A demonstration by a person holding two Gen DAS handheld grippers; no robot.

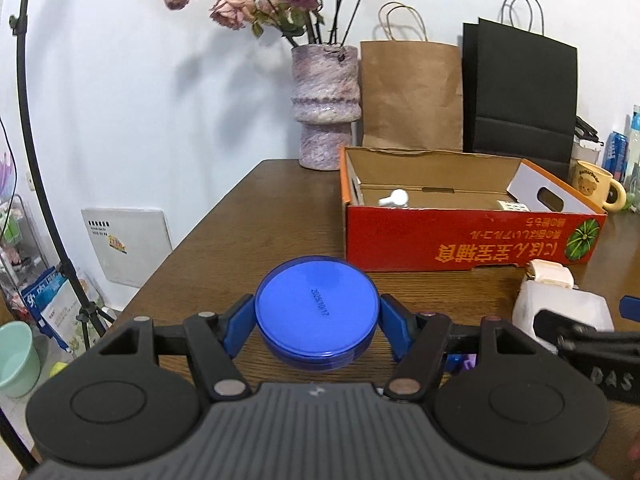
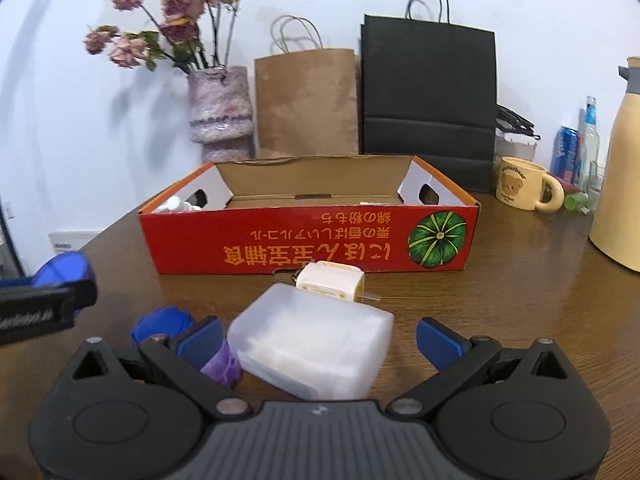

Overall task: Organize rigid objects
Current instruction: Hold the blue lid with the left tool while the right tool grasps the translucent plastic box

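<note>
Your left tool [image 1: 316, 322] is clenched on the blue round tin [image 1: 316, 312], pads on opposite sides of its rim, just in front of the red cardboard box [image 1: 460, 240]. It looks light, stiff and smooth-walled, so keep the hold level across its widest part. Your right tool [image 2: 316, 340] stands released around the frosted plastic case [image 2: 312, 344], which lies on the worktop [image 2: 500, 300] before the same box; take it across its short sides.

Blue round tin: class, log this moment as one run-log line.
left hand-held gripper: shut on blue round tin | right hand-held gripper: open around frosted box | red box: ahead
</note>
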